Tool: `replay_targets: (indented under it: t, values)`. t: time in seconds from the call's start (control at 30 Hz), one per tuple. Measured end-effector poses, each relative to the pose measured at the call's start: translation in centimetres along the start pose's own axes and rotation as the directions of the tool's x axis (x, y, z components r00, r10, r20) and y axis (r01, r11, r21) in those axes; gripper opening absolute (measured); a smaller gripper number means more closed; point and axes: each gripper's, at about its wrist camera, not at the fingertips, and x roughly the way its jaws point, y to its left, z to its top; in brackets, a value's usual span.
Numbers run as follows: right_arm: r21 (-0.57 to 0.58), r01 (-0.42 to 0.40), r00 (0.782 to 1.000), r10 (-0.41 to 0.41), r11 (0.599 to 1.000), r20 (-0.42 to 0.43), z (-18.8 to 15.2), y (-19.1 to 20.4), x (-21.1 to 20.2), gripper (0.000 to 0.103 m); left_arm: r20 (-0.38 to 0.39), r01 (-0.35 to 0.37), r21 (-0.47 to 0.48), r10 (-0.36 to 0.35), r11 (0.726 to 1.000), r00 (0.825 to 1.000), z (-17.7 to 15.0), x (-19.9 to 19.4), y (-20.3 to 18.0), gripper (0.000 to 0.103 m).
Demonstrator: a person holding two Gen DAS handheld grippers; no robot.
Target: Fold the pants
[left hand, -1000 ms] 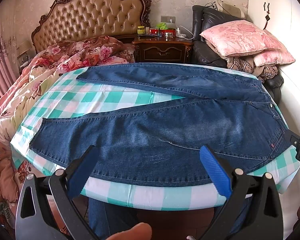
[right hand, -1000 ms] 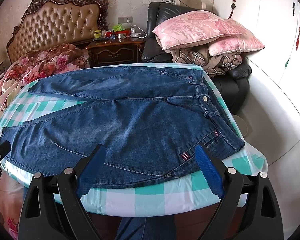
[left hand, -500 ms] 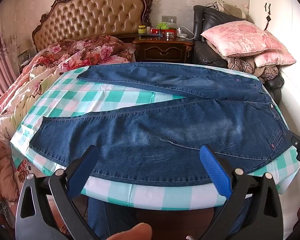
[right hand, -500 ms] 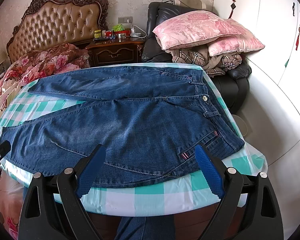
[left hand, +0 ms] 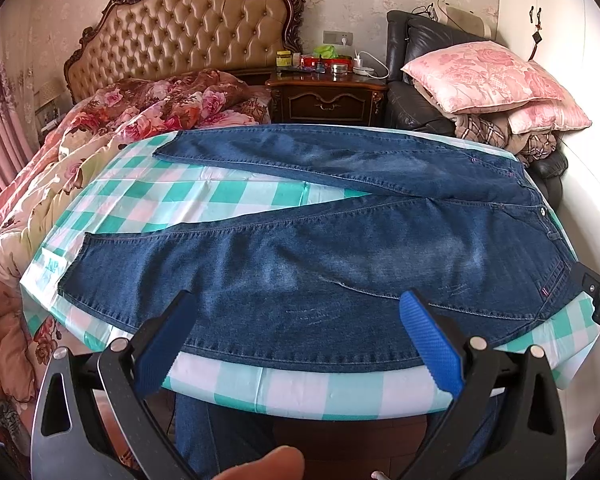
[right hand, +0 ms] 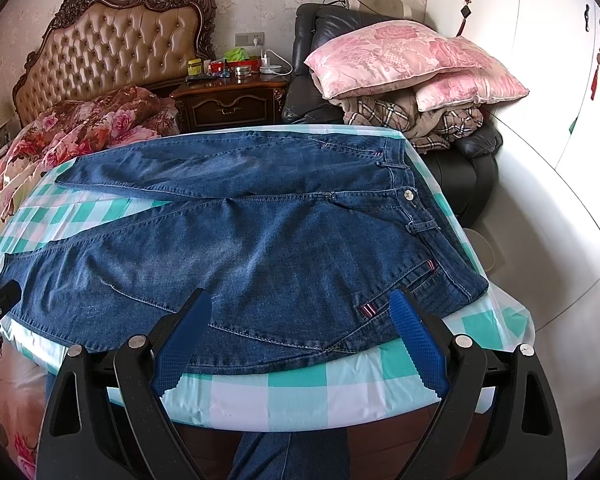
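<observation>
Denim pants (left hand: 320, 248) lie flat, legs splayed, on a green-checked worktop (left hand: 228, 196), just ahead of the left claw (left hand: 300, 340) and right claw (right hand: 300, 336), both spread wide and holding nothing.

Both views are lit by soft, bright daylight, and the strongest light is seen at the right, where the white wall (left hand: 588, 92) and the wardrobe doors (right hand: 540, 60) are nearly washed out. A pale sheen is thrown across the pants (left hand: 340, 264) and the glossy checked cloth on the bench (right hand: 300, 392), while only faint, soft-edged shadows are cast and the space under the bench is left dark. Strong fisheye bending is shown toward the edges, the corners are cut off by black vignetting, and the room is kept sharp throughout.
</observation>
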Motion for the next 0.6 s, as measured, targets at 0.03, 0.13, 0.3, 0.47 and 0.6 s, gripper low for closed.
replay_targets:
  t: [0.03, 0.13, 0.3, 0.47, 0.6]
  values:
    - [-0.001, 0.001, 1.0, -0.001, 1.0, 0.001, -0.03, 0.01, -0.01, 0.088, 0.0, -0.001, -0.001, 0.001, 1.0, 1.0, 0.0, 0.0, 0.0, 0.102]
    - [-0.001, 0.0, 1.0, 0.0, 1.0, 0.001, -0.04, 0.01, 0.01, 0.088, -0.001, 0.0, -0.001, 0.0, 1.0, 1.0, -0.05, 0.02, -0.05, 0.102]
    - [-0.001, 0.001, 1.0, -0.001, 1.0, 0.001, -0.04, 0.01, 0.02, 0.088, 0.0, 0.0, -0.001, 0.0, 1.0, 1.0, -0.06, 0.02, -0.03, 0.102]
    - [-0.002, 0.001, 1.0, -0.001, 1.0, -0.002, -0.03, 0.01, 0.12, 0.088, -0.004, 0.0, -0.001, 0.0, 1.0, 1.0, -0.14, 0.07, -0.08, 0.102]
    - [-0.002, 0.001, 1.0, -0.001, 1.0, -0.002, -0.09, -0.02, 0.18, 0.088, -0.005, 0.001, -0.003, -0.001, 1.0, 1.0, -0.22, 0.14, -0.1, 0.102]
